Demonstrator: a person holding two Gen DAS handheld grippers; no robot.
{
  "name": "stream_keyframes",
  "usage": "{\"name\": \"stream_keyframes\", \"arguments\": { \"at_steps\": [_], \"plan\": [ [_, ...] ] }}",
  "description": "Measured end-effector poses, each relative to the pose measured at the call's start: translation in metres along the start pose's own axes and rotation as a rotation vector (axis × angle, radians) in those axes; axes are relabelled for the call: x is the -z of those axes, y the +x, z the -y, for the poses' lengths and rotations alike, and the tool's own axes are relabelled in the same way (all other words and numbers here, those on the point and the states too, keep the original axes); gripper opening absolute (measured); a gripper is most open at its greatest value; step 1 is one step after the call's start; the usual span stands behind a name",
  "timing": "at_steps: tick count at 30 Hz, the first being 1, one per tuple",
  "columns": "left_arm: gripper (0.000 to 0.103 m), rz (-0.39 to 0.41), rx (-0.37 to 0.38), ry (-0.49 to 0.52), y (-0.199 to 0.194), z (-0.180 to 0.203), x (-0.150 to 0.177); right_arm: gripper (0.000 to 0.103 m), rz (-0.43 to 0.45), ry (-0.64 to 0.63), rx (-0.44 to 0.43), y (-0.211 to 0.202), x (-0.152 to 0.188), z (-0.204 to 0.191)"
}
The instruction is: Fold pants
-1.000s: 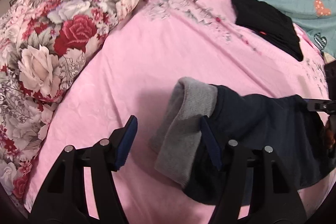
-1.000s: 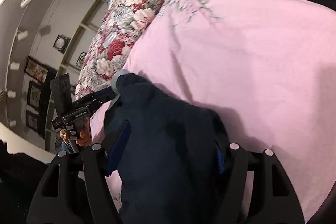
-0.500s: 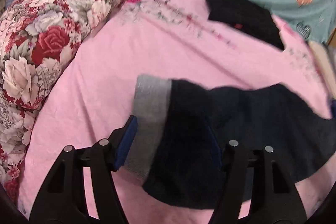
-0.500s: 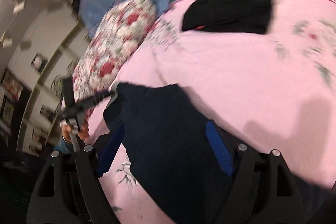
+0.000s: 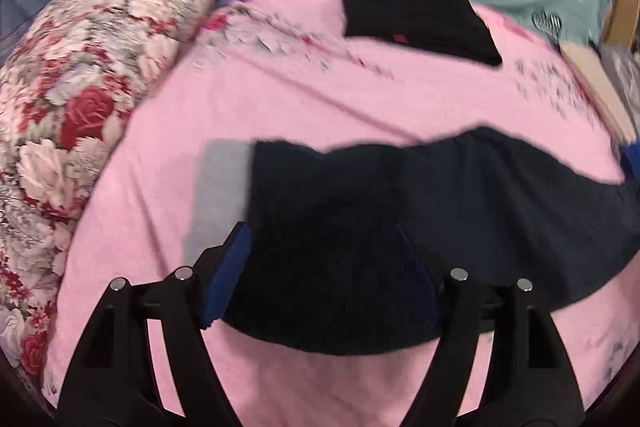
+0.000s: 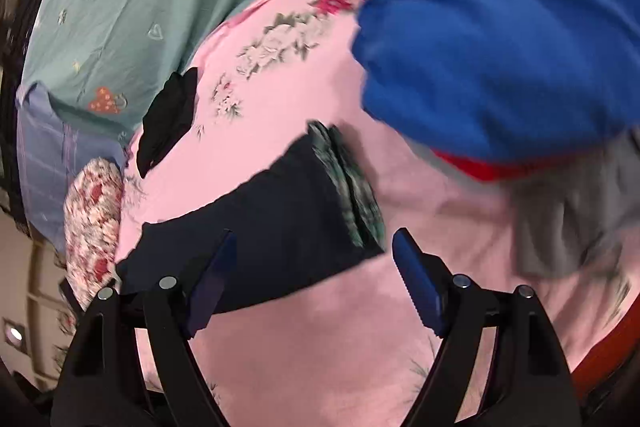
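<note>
The dark pants [image 5: 400, 227], lifted and bunched a second ago, now lie spread flat on the pink bedsheet [image 5: 280, 99]. Both the left gripper [image 5: 320, 267] and right gripper [image 6: 312, 275] hover wide apart above them, holding nothing, so folding can likely begin.

Navy pants [image 5: 400, 227]; pink floral sheet [image 5: 280, 99]; rose-print pillow [image 5: 88, 75]

The pants [image 5: 380, 227], earlier held bunched up, now lie spread flat, and both grippers have let go.
</note>
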State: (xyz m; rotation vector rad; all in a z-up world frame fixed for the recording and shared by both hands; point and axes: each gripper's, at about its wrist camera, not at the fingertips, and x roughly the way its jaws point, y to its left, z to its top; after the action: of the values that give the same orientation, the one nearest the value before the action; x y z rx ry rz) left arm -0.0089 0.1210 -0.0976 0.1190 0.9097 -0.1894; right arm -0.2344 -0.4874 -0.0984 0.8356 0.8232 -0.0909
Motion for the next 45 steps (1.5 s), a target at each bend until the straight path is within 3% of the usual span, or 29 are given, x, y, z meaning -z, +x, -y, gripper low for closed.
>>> {"name": "stream_keyframes", "arguments": {
  "at_steps": [2, 5, 13, 15, 16, 19, 25, 29, 31, 34, 36, 37, 39, 40, 43, 45],
  "plan": [
    [0.076, -0.055, -0.057, 0.015, 0.020, 0.001, 0.008, 0.080, -0.010, 0.026, -0.016, 0.005, 0.001, 0.006],
    [0.077, -0.056, -0.035, 0.000, 0.023, -0.006, 0.013, 0.080, -0.033, 0.042, -0.033, 0.018, -0.002, 0.008],
    [0.077, -0.060, -0.064, 0.024, 0.021, -0.005, 0.013, 0.077, -0.127, -0.012, -0.092, 0.045, -0.008, 0.002],
    [0.077, -0.061, -0.065, 0.017, 0.020, -0.004, 0.014, 0.063, -0.143, -0.005, -0.146, 0.049, -0.007, 0.000],
    [0.077, -0.059, -0.069, 0.017, 0.020, -0.003, 0.014, 0.034, -0.151, 0.009, -0.169, 0.051, -0.007, 0.002],
    [0.077, -0.058, -0.075, 0.016, 0.019, -0.002, 0.014, 0.019, -0.103, 0.010, -0.171, 0.047, -0.006, 0.004],
    [0.077, -0.060, -0.085, 0.028, 0.018, -0.001, 0.015, 0.016, 0.020, 0.014, -0.174, 0.005, -0.007, 0.004],
    [0.077, -0.062, -0.082, 0.021, 0.017, -0.001, 0.015, 0.017, -0.053, 0.069, -0.090, 0.029, 0.005, 0.024],
    [0.075, -0.067, -0.069, 0.012, 0.011, -0.001, 0.015, 0.019, -0.060, 0.121, -0.123, 0.035, 0.008, 0.031],
    [0.075, -0.037, -0.030, 0.009, -0.007, 0.002, 0.014, 0.042, -0.043, 0.200, -0.212, 0.033, 0.003, 0.033],
    [0.075, -0.006, 0.030, -0.008, -0.019, 0.009, 0.010, 0.045, -0.030, 0.152, -0.175, 0.037, 0.002, 0.023],
    [0.075, 0.009, 0.066, -0.012, -0.024, 0.015, 0.006, 0.045, -0.012, 0.128, -0.149, 0.039, 0.003, 0.018],
    [0.075, 0.025, 0.138, 0.008, -0.029, 0.037, 0.001, 0.030, -0.009, 0.122, -0.165, 0.046, 0.005, 0.013],
    [0.075, 0.028, 0.182, 0.040, -0.031, 0.053, 0.000, 0.017, -0.003, 0.144, -0.191, 0.047, 0.008, 0.016],
    [0.075, 0.014, 0.256, 0.150, -0.028, 0.098, 0.005, 0.017, 0.032, 0.165, -0.217, 0.043, 0.012, 0.021],
    [0.075, -0.032, 0.221, 0.234, -0.012, 0.124, 0.014, 0.017, 0.039, 0.184, -0.214, 0.044, 0.013, 0.027]
  ]
}}
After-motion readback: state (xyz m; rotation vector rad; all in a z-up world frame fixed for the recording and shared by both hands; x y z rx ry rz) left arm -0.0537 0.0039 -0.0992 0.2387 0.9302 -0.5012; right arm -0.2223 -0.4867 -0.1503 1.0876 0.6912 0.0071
